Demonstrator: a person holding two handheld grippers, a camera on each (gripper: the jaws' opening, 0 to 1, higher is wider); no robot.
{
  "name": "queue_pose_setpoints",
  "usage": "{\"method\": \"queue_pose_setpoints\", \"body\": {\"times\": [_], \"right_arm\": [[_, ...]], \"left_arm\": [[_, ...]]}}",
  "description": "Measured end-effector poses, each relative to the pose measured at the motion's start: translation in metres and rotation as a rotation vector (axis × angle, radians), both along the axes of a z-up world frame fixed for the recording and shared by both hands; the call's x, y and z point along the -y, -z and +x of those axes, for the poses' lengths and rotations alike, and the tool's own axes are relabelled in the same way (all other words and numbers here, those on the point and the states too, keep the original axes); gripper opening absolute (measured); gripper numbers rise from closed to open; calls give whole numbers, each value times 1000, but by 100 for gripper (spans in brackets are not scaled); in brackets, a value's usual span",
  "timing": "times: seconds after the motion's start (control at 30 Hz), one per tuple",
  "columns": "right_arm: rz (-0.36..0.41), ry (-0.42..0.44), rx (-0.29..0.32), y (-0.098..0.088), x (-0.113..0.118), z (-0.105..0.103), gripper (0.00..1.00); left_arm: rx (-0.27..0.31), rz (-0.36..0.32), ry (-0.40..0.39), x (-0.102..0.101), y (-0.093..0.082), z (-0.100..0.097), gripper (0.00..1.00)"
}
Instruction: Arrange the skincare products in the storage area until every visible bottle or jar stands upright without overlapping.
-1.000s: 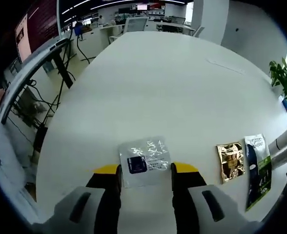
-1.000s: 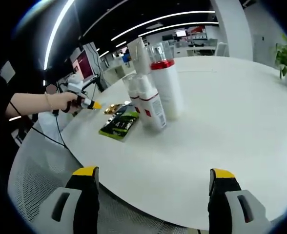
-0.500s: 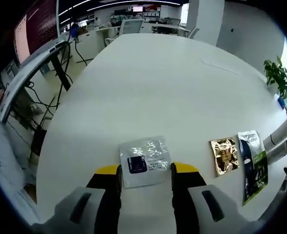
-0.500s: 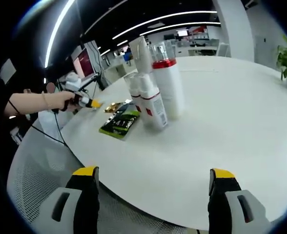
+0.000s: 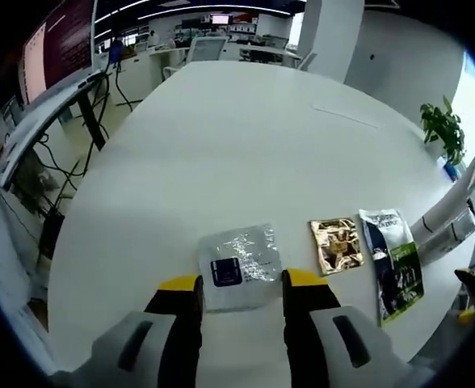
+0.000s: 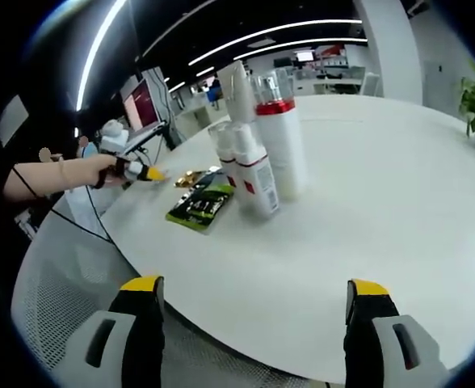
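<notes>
Left gripper (image 5: 239, 283) jaws set narrow either side of the near edge of a silver sachet (image 5: 239, 259) lying flat on the white table (image 5: 245, 137); whether the pads actually pinch it, cannot tell. Right gripper (image 6: 258, 289) jaws wide apart, nothing between them, hanging over the near table edge well short of the bottles

Landmark = silver sachet. Just right of it lies a gold sachet (image 5: 338, 245), then a green-black sachet (image 5: 397, 263) touching or nearly touching the gold one. Right again, the white bottles (image 6: 258, 153) cluster: a tall red-capped bottle (image 6: 279, 141) and shorter white ones with red labels (image 6: 254, 174), all upright in the right gripper view, packed close, touching or almost

Risks, as judgement: sachet is thin and flat, jaws may slide over it or only nip the edge so it droops or drops. Dragging it right could shove it onto the gold sachet = overlap. Sachets probably won't stand on their own. Any right-gripper reach into the bottle group could topple the tall one, since the short bottles stand in front of it

Around: far side of table bare, potted plant (image 5: 446, 129) beyond the bottles, desks and screens left of the silver sachet off the table, mesh chair (image 6: 68, 291) under the near edge
</notes>
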State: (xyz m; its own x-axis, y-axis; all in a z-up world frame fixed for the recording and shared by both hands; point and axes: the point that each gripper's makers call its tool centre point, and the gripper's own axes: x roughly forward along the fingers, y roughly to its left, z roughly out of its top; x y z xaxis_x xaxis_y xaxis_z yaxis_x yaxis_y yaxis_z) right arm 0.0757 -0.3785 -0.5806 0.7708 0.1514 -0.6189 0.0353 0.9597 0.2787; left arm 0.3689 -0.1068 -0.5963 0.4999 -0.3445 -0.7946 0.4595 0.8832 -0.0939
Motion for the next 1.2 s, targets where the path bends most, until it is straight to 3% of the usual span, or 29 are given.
{"method": "queue_pose_setpoints", "body": {"times": [0.13,0.3,0.67,1.2], "right_arm": [[0,9,10,-2,1,1,97],[0,11,21,-3,2,2,97],[0,21,39,-5,3,3,97],[6,12,47,-7,1,4,96]], "left_arm": [[-15,-21,28,8,1,-7,35],[-37,-57,47,23,-4,-30,35],[-97,-54,115,50,-1,-69,35],[-94,-18,167,70,12,-83,36]]}}
